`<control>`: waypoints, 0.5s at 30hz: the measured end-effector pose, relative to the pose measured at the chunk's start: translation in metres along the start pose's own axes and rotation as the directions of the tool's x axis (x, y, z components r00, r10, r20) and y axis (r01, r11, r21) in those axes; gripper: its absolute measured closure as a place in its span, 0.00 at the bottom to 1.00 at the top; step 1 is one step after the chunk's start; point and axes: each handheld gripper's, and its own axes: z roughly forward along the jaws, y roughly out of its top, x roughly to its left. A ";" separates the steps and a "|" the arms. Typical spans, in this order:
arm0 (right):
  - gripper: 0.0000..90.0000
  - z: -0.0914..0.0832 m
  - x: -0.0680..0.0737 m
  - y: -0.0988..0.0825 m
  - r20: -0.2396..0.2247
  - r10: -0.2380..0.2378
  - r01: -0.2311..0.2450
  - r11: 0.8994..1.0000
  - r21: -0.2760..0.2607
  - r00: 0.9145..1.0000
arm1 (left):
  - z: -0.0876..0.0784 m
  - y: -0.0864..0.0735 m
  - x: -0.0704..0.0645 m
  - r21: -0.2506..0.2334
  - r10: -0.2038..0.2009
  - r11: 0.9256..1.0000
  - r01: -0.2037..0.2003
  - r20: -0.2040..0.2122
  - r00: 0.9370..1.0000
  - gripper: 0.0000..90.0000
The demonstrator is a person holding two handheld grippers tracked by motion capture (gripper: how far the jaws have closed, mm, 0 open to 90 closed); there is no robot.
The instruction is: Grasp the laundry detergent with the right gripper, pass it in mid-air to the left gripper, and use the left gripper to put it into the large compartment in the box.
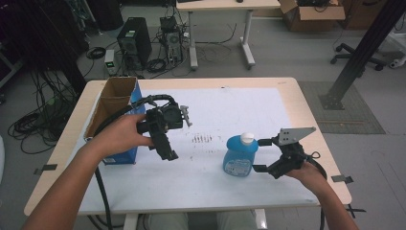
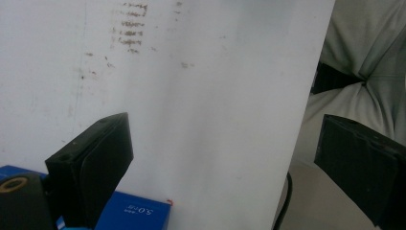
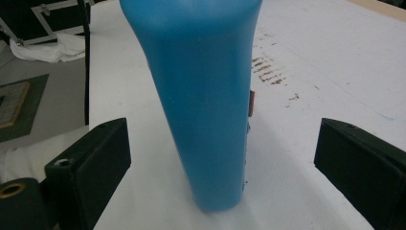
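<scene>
One blue bottle (image 1: 240,155) stands upright on the white sheet (image 1: 230,115), long axis vertical, white cap (image 1: 247,138) on top. Smooth glossy plastic, flattened body w/ a label on its front; print too small to read. In the right gripper view the bottle (image 3: 206,96) sits centred btwn the jaws, top cut off by the frame edge. Right gripper (image 1: 261,155) is just beside it, jaws spread wide on either side, not touching. Left gripper (image 1: 168,152) hangs over the sheet near the cardboard box (image 1: 115,103), jaws wide, holding nothing. Box is open-topped, brown inside, blue outside. Faint brown smudges (image 1: 202,139) mark the sheet.
</scene>
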 end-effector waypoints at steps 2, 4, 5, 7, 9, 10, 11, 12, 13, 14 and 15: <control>0.05 0.002 0.000 -0.001 -0.003 0.000 0.000 1.000 -0.002 1.000 | 0.000 0.000 0.000 0.002 0.000 1.000 0.000 0.002 1.000 0.07; 0.05 0.005 0.000 -0.003 -0.001 -0.004 0.004 1.000 -0.003 1.000 | 0.001 0.000 0.000 0.004 0.002 1.000 -0.002 0.003 1.000 0.07; 0.05 0.006 0.000 -0.003 -0.003 -0.005 0.005 1.000 -0.006 1.000 | 0.001 0.000 0.000 0.003 0.001 1.000 -0.001 0.004 1.000 0.07; 0.06 0.009 0.001 -0.004 -0.006 -0.009 0.009 1.000 -0.011 1.000 | 0.001 0.000 0.000 0.005 0.001 1.000 -0.001 0.004 1.000 0.07; 0.06 0.012 0.001 -0.004 -0.012 -0.010 0.010 1.000 -0.016 1.000 | 0.001 0.000 0.000 0.006 0.001 1.000 -0.001 0.004 1.000 0.07; 0.06 0.014 0.001 -0.003 -0.015 -0.012 0.012 1.000 -0.016 1.000 | 0.001 0.000 0.000 0.006 0.001 1.000 -0.001 0.004 1.000 0.07; 0.06 0.016 0.001 -0.003 -0.016 -0.015 0.014 1.000 -0.017 1.000 | 0.001 0.000 0.000 0.005 0.001 1.000 -0.001 0.004 1.000 0.07; 0.06 0.017 0.002 -0.003 -0.018 -0.018 0.018 1.000 -0.019 1.000 | 0.001 0.000 0.000 0.007 -0.001 1.000 0.001 0.005 1.000 0.07; 0.06 0.019 0.002 -0.002 -0.019 -0.020 0.020 1.000 -0.021 1.000 | 0.001 0.000 0.000 0.008 -0.001 1.000 0.001 0.005 1.000 0.07; 0.06 0.020 0.002 -0.002 -0.019 -0.021 0.021 1.000 -0.023 1.000 | 0.001 0.000 0.000 0.008 -0.002 1.000 0.002 0.005 1.000 0.07; 0.06 0.022 0.002 -0.002 -0.020 -0.020 0.019 0.999 -0.026 1.000 | 0.002 -0.001 0.000 0.008 -0.001 1.000 0.001 0.004 1.000 0.07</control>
